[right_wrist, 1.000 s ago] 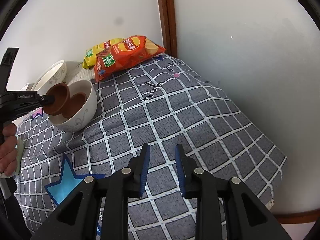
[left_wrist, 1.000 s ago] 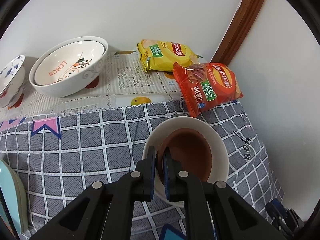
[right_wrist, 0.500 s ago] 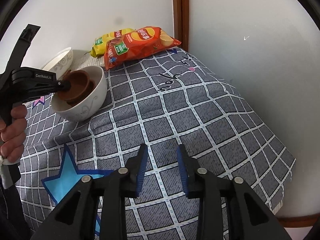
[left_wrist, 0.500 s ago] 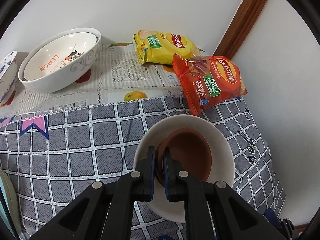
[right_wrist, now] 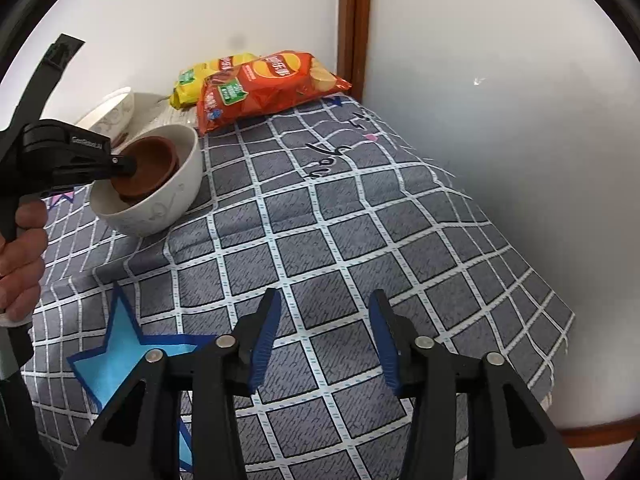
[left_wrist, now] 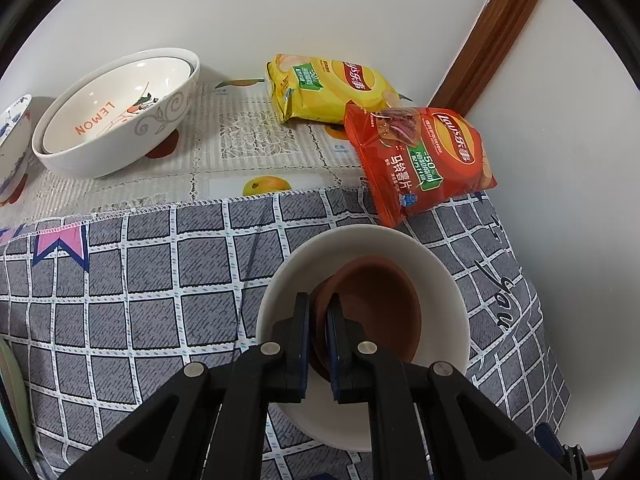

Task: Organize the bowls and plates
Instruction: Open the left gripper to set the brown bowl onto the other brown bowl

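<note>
A red crisp packet (left_wrist: 420, 160) overlaps a yellow crisp packet (left_wrist: 328, 88) near a brown door frame (left_wrist: 488, 36), on a grey checked cloth (right_wrist: 360, 240).

Pretty clearly someone's home, a dining corner by the look of it. The worktop (left_wrist: 120, 280) is pushed into a corner of plain white walls with a brown wooden door frame or trim (left_wrist: 492, 28) running up it. It's covered with a grey checked cloth (right_wrist: 360, 240) with a blue star patch, laid over a lacy plastic tablecloth printed with oranges (left_wrist: 260, 152). Everyday crockery sits around: a big white bowl marked LEMON (left_wrist: 116, 112), a blue-patterned bowl (left_wrist: 12, 136). Two bags of crisps, a yellow bag (left_wrist: 328, 88) and a red bag (left_wrist: 420, 152), lie by the wall. Could be a kitchen, hard to tell.
</note>
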A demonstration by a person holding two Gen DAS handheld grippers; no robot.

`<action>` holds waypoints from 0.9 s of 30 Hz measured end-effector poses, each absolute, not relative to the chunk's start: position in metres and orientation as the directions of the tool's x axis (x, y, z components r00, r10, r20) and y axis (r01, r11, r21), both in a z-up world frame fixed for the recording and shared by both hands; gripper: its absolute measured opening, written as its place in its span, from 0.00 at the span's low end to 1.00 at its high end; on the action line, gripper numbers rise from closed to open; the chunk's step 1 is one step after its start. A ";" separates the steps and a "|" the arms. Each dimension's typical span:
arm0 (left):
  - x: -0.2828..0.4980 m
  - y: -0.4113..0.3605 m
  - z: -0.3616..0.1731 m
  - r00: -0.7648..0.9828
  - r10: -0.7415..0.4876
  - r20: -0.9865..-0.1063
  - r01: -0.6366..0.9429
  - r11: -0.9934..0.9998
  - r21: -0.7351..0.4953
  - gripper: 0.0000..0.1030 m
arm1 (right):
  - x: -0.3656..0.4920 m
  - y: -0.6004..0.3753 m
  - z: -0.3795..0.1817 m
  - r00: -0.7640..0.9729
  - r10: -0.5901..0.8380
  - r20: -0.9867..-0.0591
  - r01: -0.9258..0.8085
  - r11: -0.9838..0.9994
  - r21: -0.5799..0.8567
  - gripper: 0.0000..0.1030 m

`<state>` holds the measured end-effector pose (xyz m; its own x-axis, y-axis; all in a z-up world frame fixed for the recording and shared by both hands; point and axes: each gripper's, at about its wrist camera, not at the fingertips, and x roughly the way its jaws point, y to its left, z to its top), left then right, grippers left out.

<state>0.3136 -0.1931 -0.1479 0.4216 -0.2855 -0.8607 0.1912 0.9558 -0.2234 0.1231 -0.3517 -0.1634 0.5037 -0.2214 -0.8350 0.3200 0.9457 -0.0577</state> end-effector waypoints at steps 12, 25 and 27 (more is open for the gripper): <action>0.310 -0.197 -0.147 0.410 -0.297 -0.863 0.213 0.951 -0.226 0.08 | 0.120 -0.355 -0.161 0.584 -0.162 -0.795 0.307 0.951 0.033 0.53; 0.306 -0.198 -0.148 0.397 -0.295 -0.869 0.248 0.946 -0.208 0.15 | 0.126 -0.355 -0.157 0.597 -0.008 -0.802 0.256 0.950 0.181 0.57; 0.304 -0.198 -0.147 0.390 -0.301 -0.870 0.257 0.943 -0.211 0.20 | 0.128 -0.352 -0.155 0.600 0.000 -0.800 0.240 0.954 0.180 0.57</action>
<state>0.3044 -0.1981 -0.1470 0.3900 -0.3014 -0.8701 0.2571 0.9430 -0.2114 0.1281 -0.3522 -0.1545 0.6004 -0.0004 -0.7997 0.2404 0.9538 0.1801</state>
